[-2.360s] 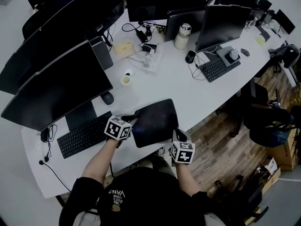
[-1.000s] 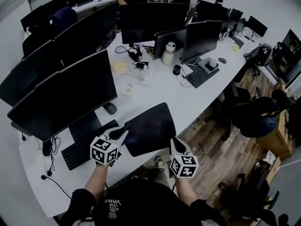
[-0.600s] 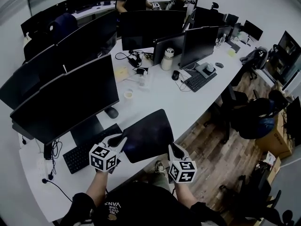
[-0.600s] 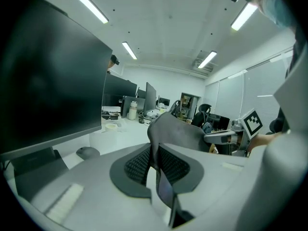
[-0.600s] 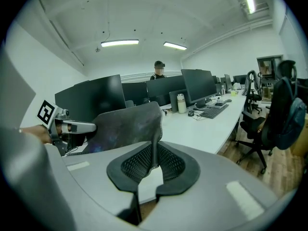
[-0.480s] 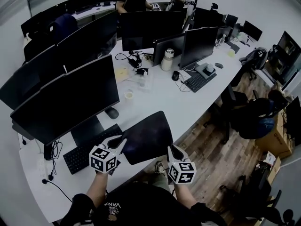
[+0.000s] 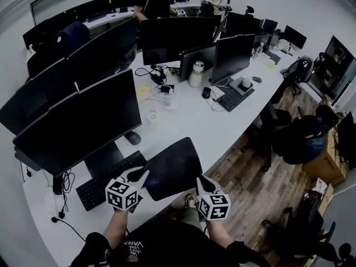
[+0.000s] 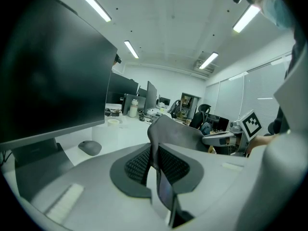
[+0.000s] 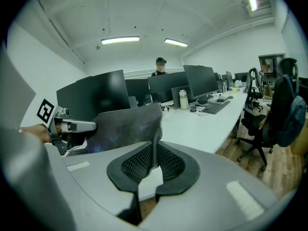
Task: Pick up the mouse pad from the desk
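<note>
The dark mouse pad (image 7: 169, 168) hangs between my two grippers, its near part over the white desk's front edge (image 7: 222, 143). My left gripper (image 7: 140, 174) is shut on the pad's near left corner, and in the left gripper view the pad (image 8: 179, 134) stands edge-on between the ribbed pads of that gripper (image 8: 155, 166). My right gripper (image 7: 200, 181) is shut on the near right corner. In the right gripper view the pad (image 9: 122, 126) rises from that gripper (image 9: 153, 166) and spans across to the left gripper (image 9: 72, 126).
A black keyboard (image 7: 108, 179) and a mouse (image 7: 132, 138) lie under a big monitor (image 7: 78, 121) at left. A cup (image 7: 151, 115), a bottle (image 7: 196, 74) and a second keyboard (image 7: 232, 99) sit further back. Office chairs (image 7: 295, 135) stand at right; people stand at the far desks.
The pad lay flat on the desk with both grippers at its near corners. It is now held up and has come a little toward me and down. Both grips are unchanged.
</note>
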The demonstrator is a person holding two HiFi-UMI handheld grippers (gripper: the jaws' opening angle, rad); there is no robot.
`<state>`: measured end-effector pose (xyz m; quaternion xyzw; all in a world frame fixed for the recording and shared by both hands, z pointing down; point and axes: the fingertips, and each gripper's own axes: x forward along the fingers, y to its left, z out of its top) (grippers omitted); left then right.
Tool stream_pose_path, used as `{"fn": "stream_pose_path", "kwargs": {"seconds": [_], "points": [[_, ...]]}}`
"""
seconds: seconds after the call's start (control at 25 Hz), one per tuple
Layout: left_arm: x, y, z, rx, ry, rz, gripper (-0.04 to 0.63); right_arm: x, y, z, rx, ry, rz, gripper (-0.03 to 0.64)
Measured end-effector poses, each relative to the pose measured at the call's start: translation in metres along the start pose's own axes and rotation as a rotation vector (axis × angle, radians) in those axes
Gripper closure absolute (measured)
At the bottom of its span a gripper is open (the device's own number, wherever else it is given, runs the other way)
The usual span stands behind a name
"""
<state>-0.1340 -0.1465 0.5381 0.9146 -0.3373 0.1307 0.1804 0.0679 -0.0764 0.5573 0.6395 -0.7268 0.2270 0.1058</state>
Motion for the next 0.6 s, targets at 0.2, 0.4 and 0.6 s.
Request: {"fn": "stream_pose_path", "kwargs": {"seconds": [0.2, 0.4, 0.6], "points": [[0.0001, 0.0011, -0.0006, 0.001, -0.003, -0.005, 0.554, 0.0000, 0.0005, -0.0002, 0.000, -0.003, -0.004, 0.575], [-0.0003, 0.0042, -0.0009, -0.002, -0.005, -0.003, 0.555, 0.0034, 0.0015, -0.0007, -0.001, -0.001, -0.005, 0.576], [-0.0005, 0.0046, 0.0012, -0.006, -0.007, -0.001, 0.554, 0.0049, 0.0021, 0.0028, -0.006, -0.001, -0.001, 0.575]]}}
